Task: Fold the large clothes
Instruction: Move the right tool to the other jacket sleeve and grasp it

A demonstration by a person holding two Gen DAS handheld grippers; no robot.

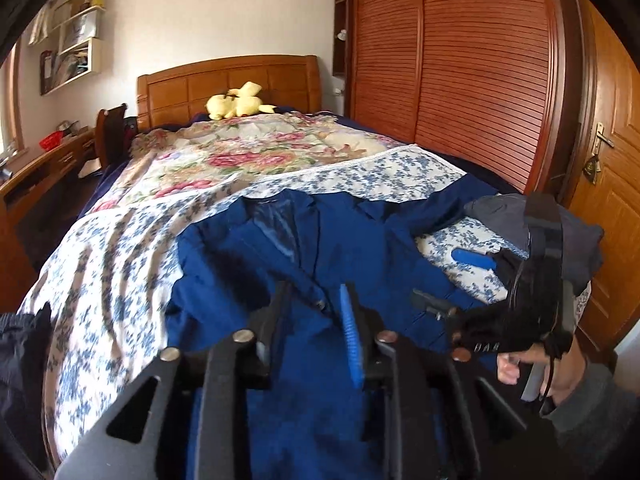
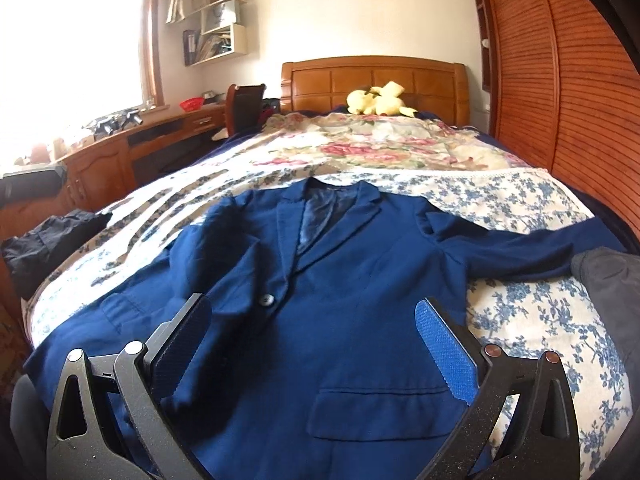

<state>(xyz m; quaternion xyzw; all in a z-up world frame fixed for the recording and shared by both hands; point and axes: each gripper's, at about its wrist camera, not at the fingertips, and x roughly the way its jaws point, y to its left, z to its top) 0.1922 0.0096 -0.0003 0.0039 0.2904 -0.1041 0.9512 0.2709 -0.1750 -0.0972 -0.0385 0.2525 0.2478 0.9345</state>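
Right wrist view: one blue jacket (image 2: 340,280), two grippers, right gripper (image 2: 320,344) fingers wide apart, left gripper (image 1: 316,320) half-open, both empty.

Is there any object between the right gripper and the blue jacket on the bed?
Nothing visible. The right gripper hangs open directly over the blue jacket, with only air between. The dark grey garment lies off to the right.

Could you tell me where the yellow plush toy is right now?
In both views the yellow plush toy lies at the far end of the bed, against the wooden headboard, beyond the blue blazer.
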